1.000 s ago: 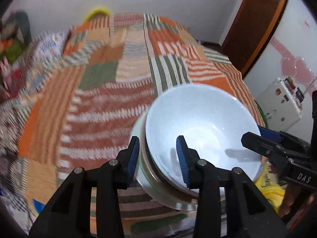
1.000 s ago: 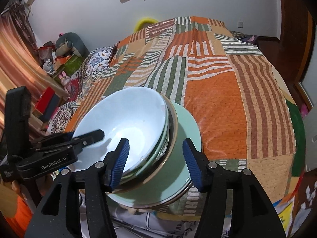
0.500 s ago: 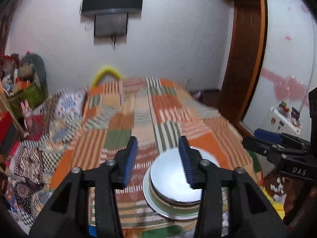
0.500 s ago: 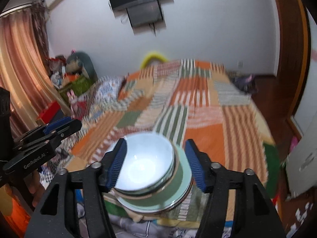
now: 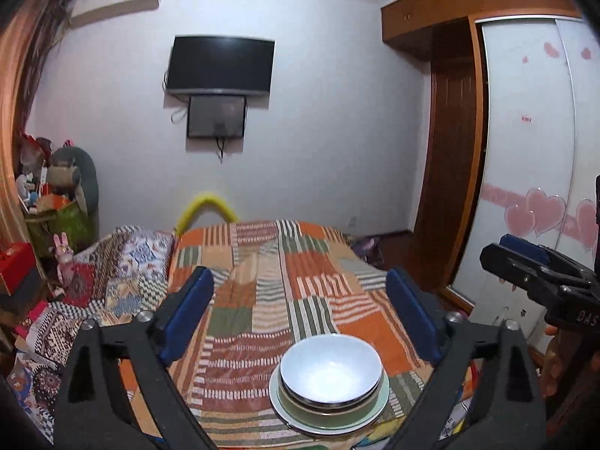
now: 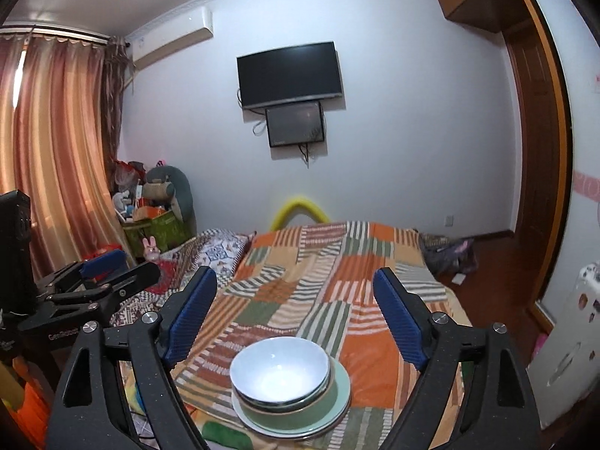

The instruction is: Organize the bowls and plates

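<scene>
White and glossy, the top bowl (image 5: 330,369) sits nested in a stack of bowls (image 6: 285,399), which rests on a pale green plate (image 5: 378,410) at the near edge of the bed. The stack stands upright on a patchwork bedspread (image 5: 262,300) of orange, green and striped squares.

The left gripper (image 5: 300,322) is raised above and behind the stack, clear of it. Its jaws have just been opening and now stand wide; nothing is between the blue pads (image 5: 187,318). The right gripper (image 6: 296,318) is likewise clear of the stack. Its jaws have just been opening, stand wide, and hold nothing.

Each gripper appears at the side of the other's view.

A black television (image 6: 290,73) hangs on the far wall. Striped curtains (image 6: 48,157) cover the left side. A wardrobe with pink hearts (image 5: 532,210) stands at the right.
</scene>
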Demonstrator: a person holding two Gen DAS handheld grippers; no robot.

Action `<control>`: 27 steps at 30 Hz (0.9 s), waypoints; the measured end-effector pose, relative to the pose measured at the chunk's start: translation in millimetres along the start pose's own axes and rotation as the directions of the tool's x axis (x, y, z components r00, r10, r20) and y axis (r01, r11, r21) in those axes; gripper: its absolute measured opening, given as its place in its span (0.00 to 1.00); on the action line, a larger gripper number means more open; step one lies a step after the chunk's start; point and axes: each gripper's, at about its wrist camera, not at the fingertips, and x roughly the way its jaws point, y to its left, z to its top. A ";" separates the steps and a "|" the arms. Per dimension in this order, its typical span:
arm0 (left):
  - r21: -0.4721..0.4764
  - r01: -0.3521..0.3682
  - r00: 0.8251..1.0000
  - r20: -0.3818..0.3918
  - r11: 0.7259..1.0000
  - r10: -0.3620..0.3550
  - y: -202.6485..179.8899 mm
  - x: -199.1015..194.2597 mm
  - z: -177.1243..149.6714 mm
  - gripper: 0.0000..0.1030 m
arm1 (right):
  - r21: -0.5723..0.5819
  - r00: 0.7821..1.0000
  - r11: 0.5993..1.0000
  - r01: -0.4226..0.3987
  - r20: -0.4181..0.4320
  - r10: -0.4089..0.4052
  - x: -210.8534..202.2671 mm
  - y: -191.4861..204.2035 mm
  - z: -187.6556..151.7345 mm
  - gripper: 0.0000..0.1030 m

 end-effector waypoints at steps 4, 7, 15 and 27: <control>0.005 -0.011 0.999 0.039 1.000 0.011 -2.7 -10.4 3.7 0.98 | -0.001 1.000 1.000 -0.004 0.029 0.004 -4.2 4.3 0.9 0.93; 0.009 -0.012 0.999 0.048 1.000 0.011 -4.2 -14.5 3.5 0.98 | -0.007 0.999 1.000 -0.007 0.046 0.007 -5.4 5.9 0.5 0.96; 0.006 -0.016 0.998 0.060 1.000 0.016 -5.6 -19.7 1.5 0.99 | -0.005 0.998 1.000 -0.010 0.060 0.010 -7.2 8.6 -0.3 1.00; 0.001 -0.029 0.998 0.054 1.000 0.029 -5.8 -16.1 -0.9 0.99 | -0.007 0.998 1.000 -0.013 0.059 0.013 -10.4 9.7 -3.5 1.00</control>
